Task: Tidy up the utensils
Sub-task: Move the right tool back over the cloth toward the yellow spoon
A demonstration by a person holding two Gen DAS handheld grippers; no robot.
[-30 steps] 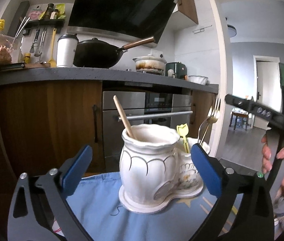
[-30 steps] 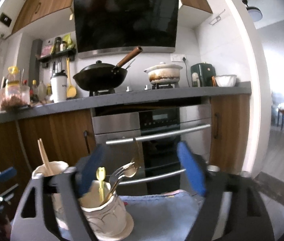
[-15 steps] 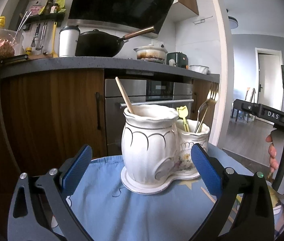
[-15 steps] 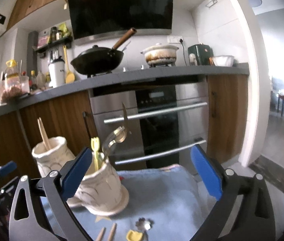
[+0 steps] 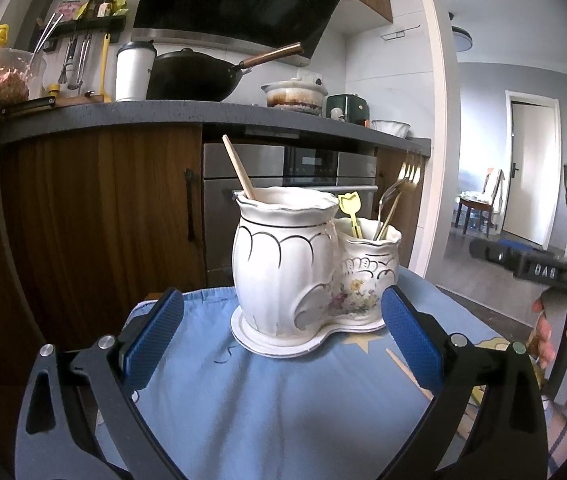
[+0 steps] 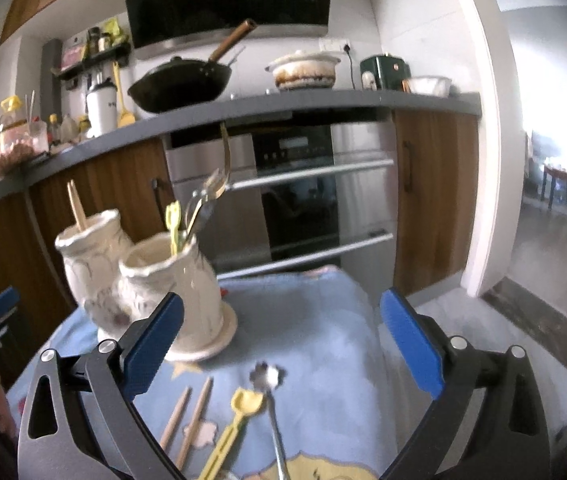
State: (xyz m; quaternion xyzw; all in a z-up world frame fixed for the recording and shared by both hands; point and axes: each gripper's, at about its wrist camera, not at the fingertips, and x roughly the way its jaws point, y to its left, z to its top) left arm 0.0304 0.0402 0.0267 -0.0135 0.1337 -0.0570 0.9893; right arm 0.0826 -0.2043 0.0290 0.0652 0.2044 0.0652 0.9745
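Note:
A white double ceramic utensil holder [image 5: 303, 268] stands on a blue cloth [image 5: 267, 400]. Its tall pot holds a wooden chopstick [image 5: 238, 168]; its small pot holds a yellow utensil [image 5: 351, 208] and gold and silver forks [image 5: 397, 188]. My left gripper [image 5: 281, 340] is open and empty, just in front of the holder. My right gripper [image 6: 281, 340] is open and empty above loose utensils on the cloth: two wooden chopsticks [image 6: 185, 420], a yellow spoon [image 6: 235, 424] and a flower-shaped metal spoon [image 6: 271, 384]. The holder [image 6: 151, 280] stands to its left.
Behind the cloth [image 6: 303, 320] are wooden cabinets and an oven [image 6: 307, 200] under a grey counter [image 5: 123, 116] with a wok [image 5: 195, 76] and pots. The right gripper's handle and hand [image 5: 563, 320] show at the right of the left wrist view.
Both grippers have dropped lower and tilted down. The right gripper has moved back from the holder, so the loose utensils on the cloth have come into its view.

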